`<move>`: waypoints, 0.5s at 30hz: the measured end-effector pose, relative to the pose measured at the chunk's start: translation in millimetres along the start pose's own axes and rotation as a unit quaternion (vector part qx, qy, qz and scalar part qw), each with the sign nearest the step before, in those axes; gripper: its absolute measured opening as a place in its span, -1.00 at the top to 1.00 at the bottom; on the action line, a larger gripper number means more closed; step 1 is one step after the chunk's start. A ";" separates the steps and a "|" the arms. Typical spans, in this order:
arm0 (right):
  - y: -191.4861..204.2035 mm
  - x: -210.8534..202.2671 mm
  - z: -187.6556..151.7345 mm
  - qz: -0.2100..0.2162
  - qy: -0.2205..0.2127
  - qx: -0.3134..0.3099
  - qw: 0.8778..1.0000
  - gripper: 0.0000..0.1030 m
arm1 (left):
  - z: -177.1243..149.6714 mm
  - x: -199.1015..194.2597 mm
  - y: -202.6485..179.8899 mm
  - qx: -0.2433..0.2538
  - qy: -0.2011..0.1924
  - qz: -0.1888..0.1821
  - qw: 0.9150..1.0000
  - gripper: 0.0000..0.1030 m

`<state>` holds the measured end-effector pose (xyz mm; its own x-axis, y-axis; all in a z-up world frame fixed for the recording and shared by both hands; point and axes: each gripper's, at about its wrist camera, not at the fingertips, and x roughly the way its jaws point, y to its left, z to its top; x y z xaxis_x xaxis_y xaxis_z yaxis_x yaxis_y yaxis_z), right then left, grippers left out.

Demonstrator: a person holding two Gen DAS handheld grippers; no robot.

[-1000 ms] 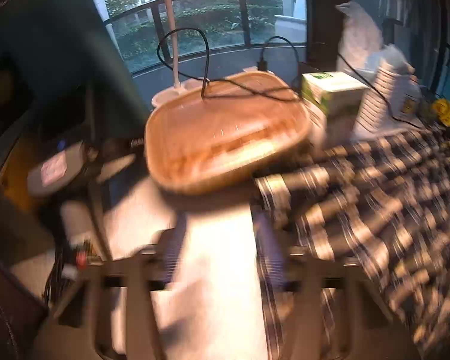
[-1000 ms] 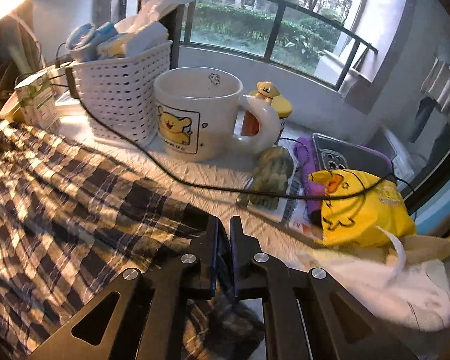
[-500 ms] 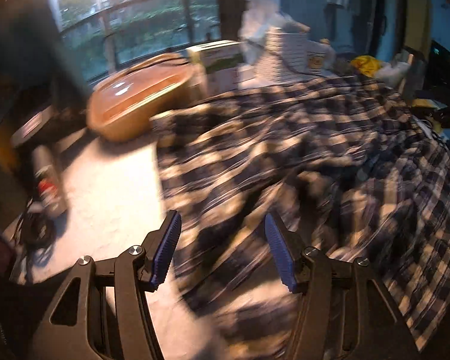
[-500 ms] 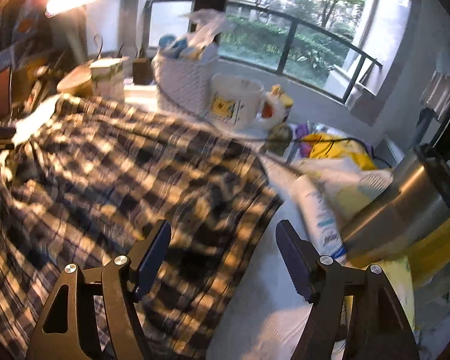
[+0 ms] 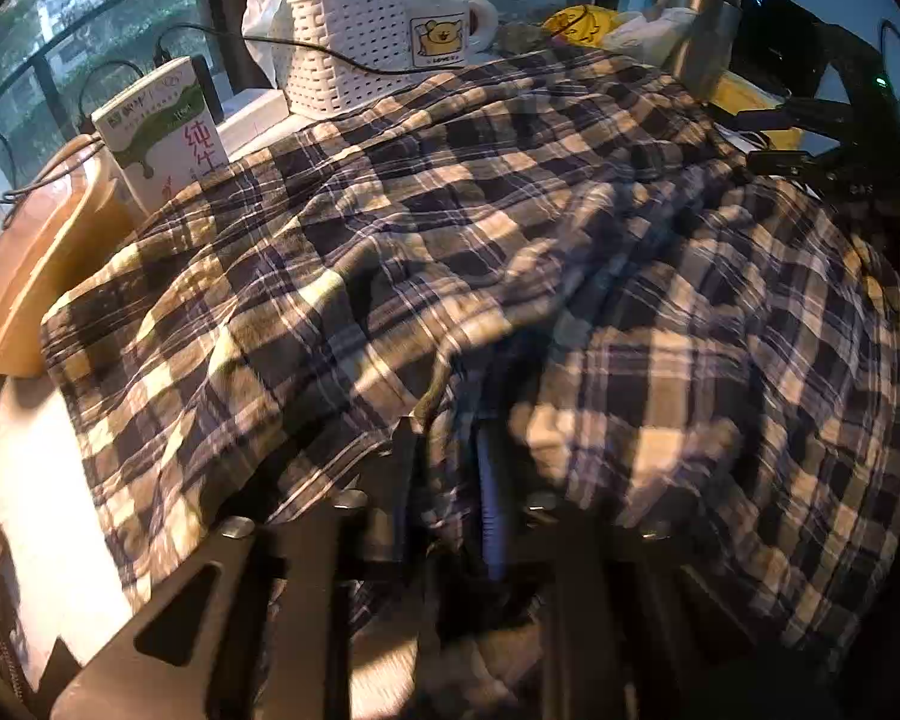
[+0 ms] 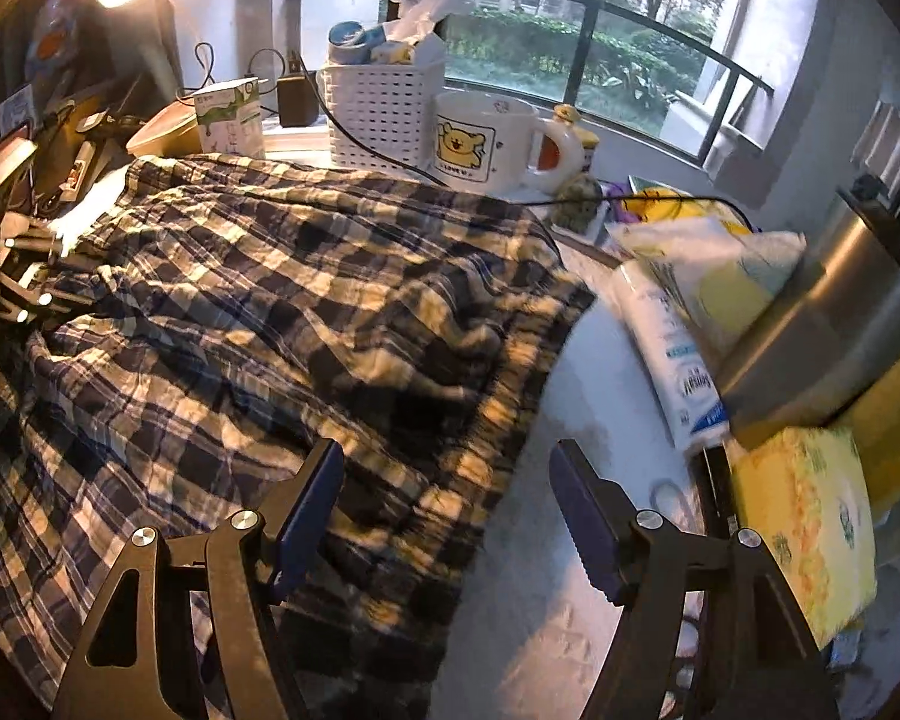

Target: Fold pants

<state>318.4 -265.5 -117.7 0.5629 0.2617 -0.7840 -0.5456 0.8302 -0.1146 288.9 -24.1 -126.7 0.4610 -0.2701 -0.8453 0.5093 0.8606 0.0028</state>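
Plaid pants (image 5: 510, 228) lie rumpled across the white surface (image 6: 546, 570), their far edge against the milk carton (image 5: 162, 126) and white basket (image 5: 348, 54). Left claw (image 5: 450, 480) has just been closing, now clamped on a fold of the near hem. Right claw (image 6: 450, 516) stands apart over the pants' right edge, gripping nothing.

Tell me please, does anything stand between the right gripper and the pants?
Nothing visible does. The right gripper stands open right over the near edge of the pants; the tissue pack and steel cup lie off to its right.
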 end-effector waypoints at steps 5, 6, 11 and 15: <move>1.2 7.7 -15.3 0.005 0.018 -0.007 1.000 0.42 | -16.1 -21.5 -16.3 0.003 -0.008 -0.038 0.999 0.83; 1.2 9.1 -17.7 0.005 0.017 -0.005 1.000 0.44 | -18.2 -22.0 -18.0 0.002 -0.005 -0.040 0.999 0.83; -7.3 8.3 -25.5 -0.004 0.014 0.019 1.000 0.85 | -23.2 -16.0 -8.1 -0.030 -0.003 -0.026 0.999 0.79; -9.6 0.2 -32.8 -0.013 0.018 0.030 0.999 0.86 | -21.7 -36.3 5.1 -0.070 -0.031 -0.021 0.997 0.56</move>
<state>303.4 -289.6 -136.8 0.5534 0.2236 -0.8023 -0.4929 0.8644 -0.0991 259.0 -0.6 -107.5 0.4883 -0.3300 -0.8079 0.4242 0.8988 -0.1107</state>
